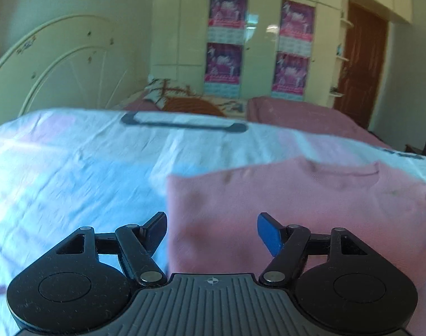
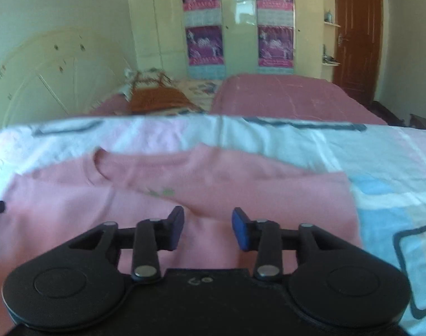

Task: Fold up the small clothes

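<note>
The pink sweater [image 1: 297, 210] lies flat on the bed's checked sheet [image 1: 72, 168], filling the lower right of the left wrist view and the centre and left of the right wrist view, its round neckline toward the top of the frame. One side looks folded in over the body, with a small green mark near the fold. The left gripper [image 1: 212, 231] hovers at the sweater's left edge, jaws wide apart and holding nothing. The right gripper [image 2: 207, 228] sits over the folded part with jaws parted more narrowly, nothing pinched between them. Both views are blurred. Behind, at the top of the frame, stand a cream wardrobe [image 2: 156, 28] with 4 purple posters [image 2: 204, 44], a curved headboard [image 1: 58, 64] and a brown door [image 2: 355, 33].
</note>
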`<state>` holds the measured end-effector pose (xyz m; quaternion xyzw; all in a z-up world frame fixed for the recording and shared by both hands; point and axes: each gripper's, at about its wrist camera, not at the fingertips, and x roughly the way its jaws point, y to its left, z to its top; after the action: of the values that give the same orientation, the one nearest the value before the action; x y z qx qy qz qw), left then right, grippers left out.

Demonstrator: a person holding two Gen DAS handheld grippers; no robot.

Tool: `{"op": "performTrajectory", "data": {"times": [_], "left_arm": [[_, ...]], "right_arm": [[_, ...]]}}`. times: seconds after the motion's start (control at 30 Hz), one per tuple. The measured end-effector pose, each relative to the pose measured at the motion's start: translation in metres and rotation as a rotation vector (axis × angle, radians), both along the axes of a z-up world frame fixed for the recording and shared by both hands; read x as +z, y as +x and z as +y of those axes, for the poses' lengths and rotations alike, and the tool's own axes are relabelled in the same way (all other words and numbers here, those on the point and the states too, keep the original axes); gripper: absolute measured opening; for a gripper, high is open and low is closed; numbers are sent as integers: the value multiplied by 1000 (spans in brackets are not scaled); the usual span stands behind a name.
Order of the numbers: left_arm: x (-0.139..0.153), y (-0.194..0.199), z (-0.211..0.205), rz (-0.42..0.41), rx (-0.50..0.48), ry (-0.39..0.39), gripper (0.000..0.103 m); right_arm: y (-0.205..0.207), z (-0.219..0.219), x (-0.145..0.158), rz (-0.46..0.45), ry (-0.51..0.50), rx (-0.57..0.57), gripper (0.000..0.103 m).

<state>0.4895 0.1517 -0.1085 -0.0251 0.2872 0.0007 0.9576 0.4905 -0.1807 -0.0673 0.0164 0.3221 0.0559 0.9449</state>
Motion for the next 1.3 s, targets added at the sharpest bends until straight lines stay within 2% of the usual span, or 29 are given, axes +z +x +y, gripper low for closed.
{"op": "performTrajectory", "data": {"times": [0.07,0.13,0.2,0.23,0.27,0.3,0.33,0.4,0.47,0.5,0.57,0.67,0.73,0.77,0.8,0.9,0.97,1.0,1.03,1.13,1.3], "left_arm": [[3,18,-12,19,-59,0,75],[-1,37,-24,45,-84,47,76],[-11,52,-24,71,-46,109,76],[-18,58,-17,111,-20,111,79],[-24,60,-7,120,-2,84,86],[-26,60,4,129,23,34,94],[-25,60,13,143,36,-21,94],[-13,50,14,124,71,-7,94],[0,26,8,49,42,-65,94],[3,14,0,33,21,-89,94],[2,-6,-27,18,-38,-72,94],[-11,-30,-65,38,-95,0,94],[-28,-37,-73,101,-91,45,94],[-29,-43,-67,85,-76,5,94],[-26,-44,-59,91,-54,-27,94],[-24,-49,-38,111,19,4,94],[-22,-57,-32,112,8,-9,94],[-20,-58,-32,109,16,14,94],[-16,-60,-36,102,10,27,94],[-9,-64,-57,89,-18,41,94],[-17,-63,-78,127,-38,53,94]], "right_arm": [[8,20,3,-3,-4,65,29],[20,43,0,30,2,136,25],[30,61,-7,51,-29,168,24],[35,64,-13,67,-57,149,24],[42,63,-20,102,-87,93,24],[47,51,-25,118,-71,35,23],[48,38,-24,122,-10,8,23],[40,25,-17,125,28,3,22],[22,20,-3,64,33,27,34],[13,21,2,48,34,41,32],[-2,26,6,55,72,86,30],[-22,43,-3,86,70,152,25],[-36,51,-14,116,2,162,24],[-42,51,-20,128,-51,141,23],[-50,45,-21,98,-59,138,23],[-58,39,-19,82,-95,124,17],[-62,40,-13,75,-102,122,19],[-63,42,-10,60,-90,125,27],[-61,46,-7,41,-81,134,30],[-64,61,-4,29,-73,181,29],[-61,65,-19,98,-87,165,27]]}}
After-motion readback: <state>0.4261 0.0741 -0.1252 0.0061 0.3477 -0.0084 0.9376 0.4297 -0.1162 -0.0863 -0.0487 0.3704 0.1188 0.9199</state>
